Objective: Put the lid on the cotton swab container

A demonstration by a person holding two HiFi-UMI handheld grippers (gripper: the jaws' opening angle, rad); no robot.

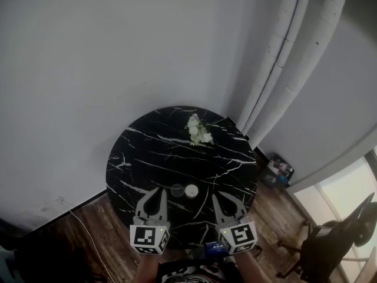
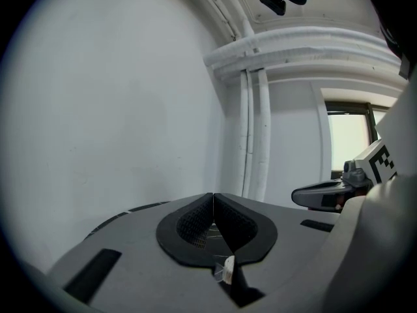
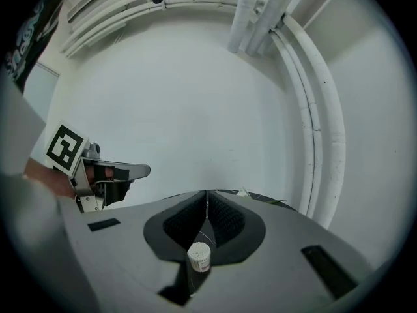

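On the near part of the table [image 1: 147, 152], the container [image 1: 191, 190] stood upright with its white swab ends showing. The clear lid [image 1: 177, 190] lay just beside it to the left; whether they touched could not be told. The left gripper [image 2: 213, 195] and right gripper [image 3: 206, 194] were at the table's near edge, one at each side of the pair. Both had their jaws closed tip to tip on nothing. The lid lay on the table ahead of and below the left jaws, the container likewise under the right jaws. Flowers [image 1: 199, 130] lay at the table's far side.
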